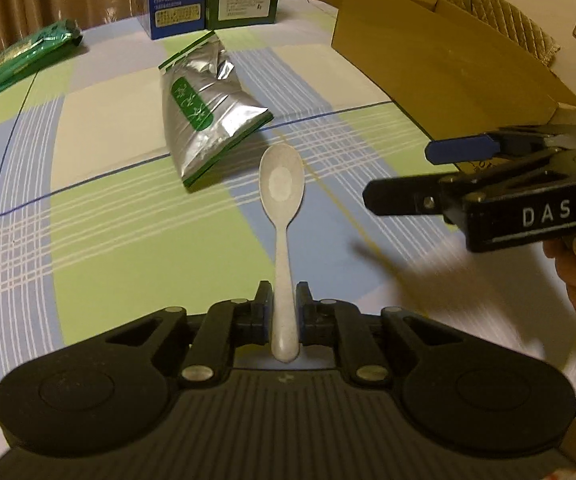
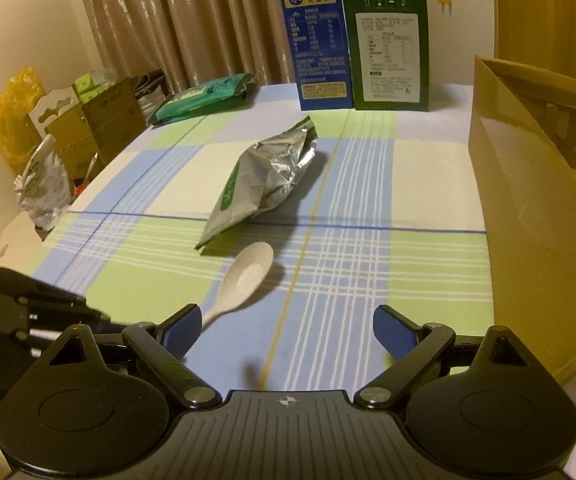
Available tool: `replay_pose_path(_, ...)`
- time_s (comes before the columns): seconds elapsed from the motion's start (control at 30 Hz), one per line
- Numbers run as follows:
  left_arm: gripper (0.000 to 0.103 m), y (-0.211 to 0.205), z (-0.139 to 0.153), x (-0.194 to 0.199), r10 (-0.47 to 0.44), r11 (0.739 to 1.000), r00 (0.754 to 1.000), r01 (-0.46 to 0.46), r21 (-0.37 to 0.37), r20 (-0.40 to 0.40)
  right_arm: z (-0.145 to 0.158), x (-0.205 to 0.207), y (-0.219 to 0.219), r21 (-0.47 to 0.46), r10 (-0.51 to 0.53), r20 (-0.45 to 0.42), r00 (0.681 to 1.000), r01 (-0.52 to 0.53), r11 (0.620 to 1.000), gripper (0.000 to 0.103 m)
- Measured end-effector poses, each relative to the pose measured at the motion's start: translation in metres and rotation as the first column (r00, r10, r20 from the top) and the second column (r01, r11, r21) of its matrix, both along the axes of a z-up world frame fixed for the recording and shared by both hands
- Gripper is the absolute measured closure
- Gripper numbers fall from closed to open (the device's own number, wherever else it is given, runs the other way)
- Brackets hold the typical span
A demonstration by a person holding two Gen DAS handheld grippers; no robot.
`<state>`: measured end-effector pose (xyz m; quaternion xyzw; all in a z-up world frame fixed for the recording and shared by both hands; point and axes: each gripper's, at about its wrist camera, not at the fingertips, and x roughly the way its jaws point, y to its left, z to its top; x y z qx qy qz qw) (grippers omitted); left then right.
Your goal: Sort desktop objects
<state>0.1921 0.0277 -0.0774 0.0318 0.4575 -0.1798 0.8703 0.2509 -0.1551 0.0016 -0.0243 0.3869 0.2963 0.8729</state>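
Observation:
My left gripper (image 1: 284,300) is shut on the handle of a beige spoon (image 1: 281,200), which points forward above the checked tablecloth; the spoon also shows in the right wrist view (image 2: 243,280). My right gripper (image 2: 287,334) is open and empty, to the right of the spoon; it shows in the left wrist view (image 1: 400,176) at the right. A crumpled silver pouch with a green label (image 1: 203,116) (image 2: 263,180) lies just beyond the spoon. An open cardboard box (image 1: 440,68) (image 2: 536,184) stands at the right.
A blue carton (image 2: 318,36) and a green carton (image 2: 388,48) stand at the table's far edge. A green packet (image 1: 23,60) (image 2: 203,96) lies at the far left. Bags and boxes (image 2: 59,132) crowd the space beyond the table's left edge.

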Motion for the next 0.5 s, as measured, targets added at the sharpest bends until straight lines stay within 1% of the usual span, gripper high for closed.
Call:
replay_pose_path(0.1,0.082,-0.002,-0.001,0.004,0.021,1.0,0.999,-0.021,0.01,0.026,-0.003,-0.001,-0.006,0.013,-0.015,-0.005,1.0,0.016,1.0,0.012)
replay_pose_path(0.17,0.081,-0.005,-0.001,0.007,0.028,0.999,0.998,-0.029,0.026,0.061,-0.004,-0.002,-0.01,0.024,-0.025,-0.005,1.0,0.025,0.999,0.012)
replay_pose_path(0.3,0.073,-0.011,-0.003,0.016,0.004,0.999,0.993,-0.008,0.036,0.12,-0.01,-0.005,-0.016,0.037,-0.036,-0.008,0.999,0.037,0.999,0.012)
replay_pose_path(0.37,0.072,-0.014,-0.003,0.022,-0.007,0.999,0.989,0.002,0.036,0.147,-0.013,-0.006,-0.017,0.039,-0.041,-0.007,0.999,0.041,0.998,0.012)
replay_pose_path(0.5,0.072,-0.019,-0.008,0.034,-0.01,0.999,0.986,0.003,0.043,0.167,-0.016,-0.008,-0.021,0.044,-0.053,-0.004,0.999,0.053,0.998,0.013)
